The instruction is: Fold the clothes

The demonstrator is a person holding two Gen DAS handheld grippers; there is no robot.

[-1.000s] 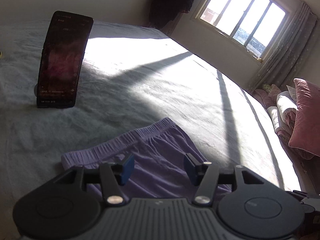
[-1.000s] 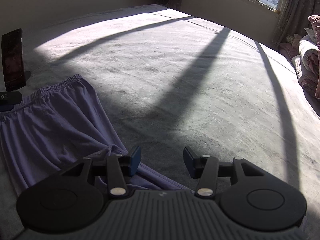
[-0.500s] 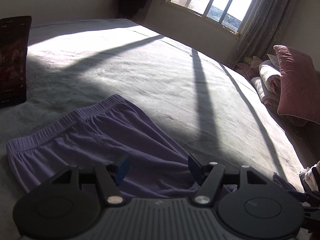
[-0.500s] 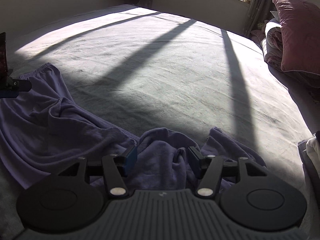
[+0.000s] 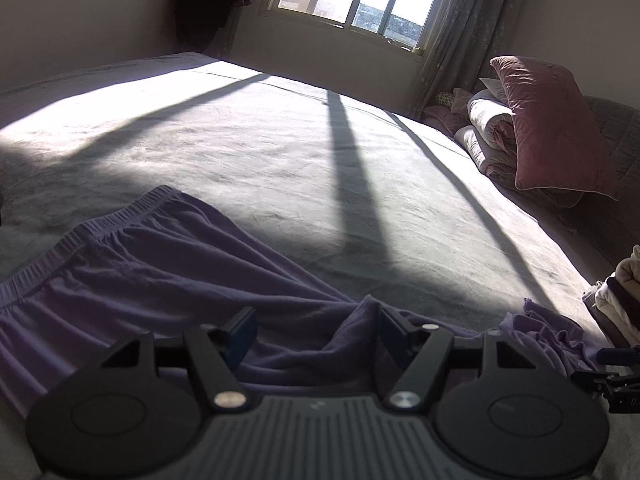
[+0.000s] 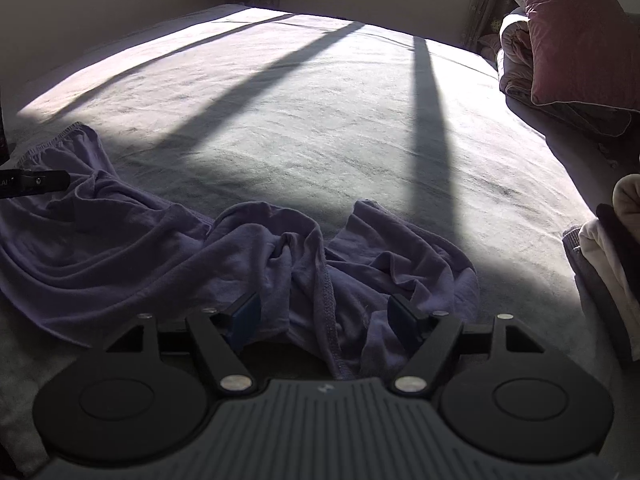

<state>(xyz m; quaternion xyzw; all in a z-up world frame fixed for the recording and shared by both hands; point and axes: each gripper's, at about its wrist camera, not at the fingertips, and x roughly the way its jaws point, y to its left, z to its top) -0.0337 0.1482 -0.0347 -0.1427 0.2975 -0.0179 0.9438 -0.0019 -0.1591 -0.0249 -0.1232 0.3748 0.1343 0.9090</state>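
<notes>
Purple trousers [image 5: 168, 276] lie across the near edge of the bed [image 5: 280, 152], elastic waistband toward the left, legs running off to the right. Waist half spread fairly flat, long soft creases only. Leg end is another matter: from the right wrist view the trousers [image 6: 280, 248] are heaped in a rumpled mound, hems turned over, seam showing, nothing aligned. Left tongs [image 5: 316, 332] held wide apart, low over the thigh region, a ridge of cloth rising between the jaws but not pinched. Right tongs [image 6: 324, 314] likewise spread wide, hovering at the bunched legs with folds lying between the jaws; no grip visible on either side. Judgement on progress: no tidy fold shows anywhere on the garment; legs are neither laid one over the other nor brought up to the waist. As it lies, the piece wants its leg end pulled out straight and smoothed, then the folding proper. A stack of pale folded cloth [image 6: 616, 256] sits at the right margin, by the bed's edge; whether it belongs to this job, cannot tell. Pink pillow [image 5: 556, 128] and rolled quilts [image 5: 488, 128] at the far right of the bed, well apart.
</notes>
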